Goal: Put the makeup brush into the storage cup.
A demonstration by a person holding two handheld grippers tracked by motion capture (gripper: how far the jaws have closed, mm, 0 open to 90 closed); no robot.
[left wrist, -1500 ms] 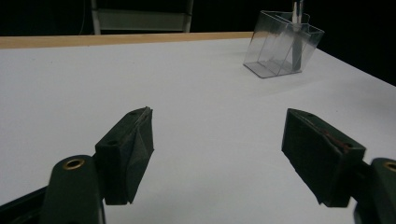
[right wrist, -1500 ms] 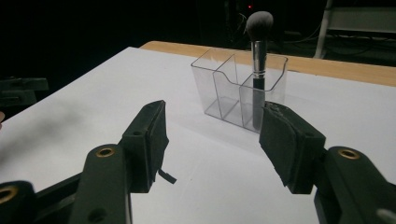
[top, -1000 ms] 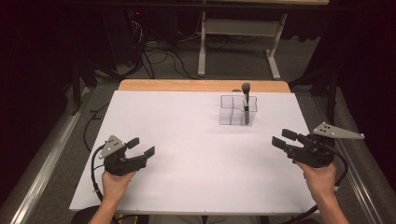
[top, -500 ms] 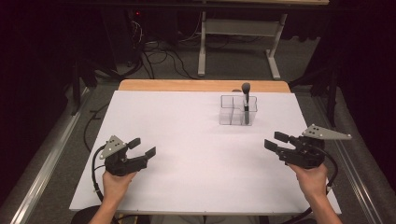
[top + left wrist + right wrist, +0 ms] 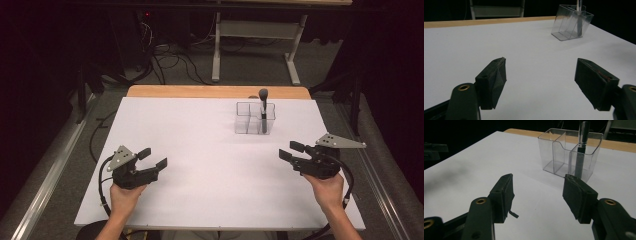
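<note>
A: White sheet over the bench (image 5: pixel 210 150), bare wood showing along its far edge. Nearest us, at about seven o'clock, the left tongs (image 5: pixel 152 159) sit in the person's left hand (image 5: pixel 122 197), low over the sheet.

B: Their state?

A: Jaws stand well apart with nothing between them. In the left gripper view, white bench surface shows through the gap.

B: And the other side?

A: At about four o'clock, the right tongs (image 5: pixel 292 151) are in the right hand (image 5: pixel 327 190), pointing toward the middle of the bench. Jaws parted there too, roughly half spread, holding nothing. A grey three-cornered plate (image 5: pixel 340 141) rides on top.

B: What are they nearest to?

A: A clear plastic organizer (image 5: pixel 254 119), farther out at about one o'clock, standing upright on the sheet, well apart from both tongs. It has several compartments.

B: Anything in it?

A: A dark pen (image 5: pixel 263 107) with a silvery upper part, standing upright in the right-hand compartment, its top above the rim. In the right gripper view, the organizer (image 5: pixel 569 152) lies ahead of the jaws, slightly right.
</note>
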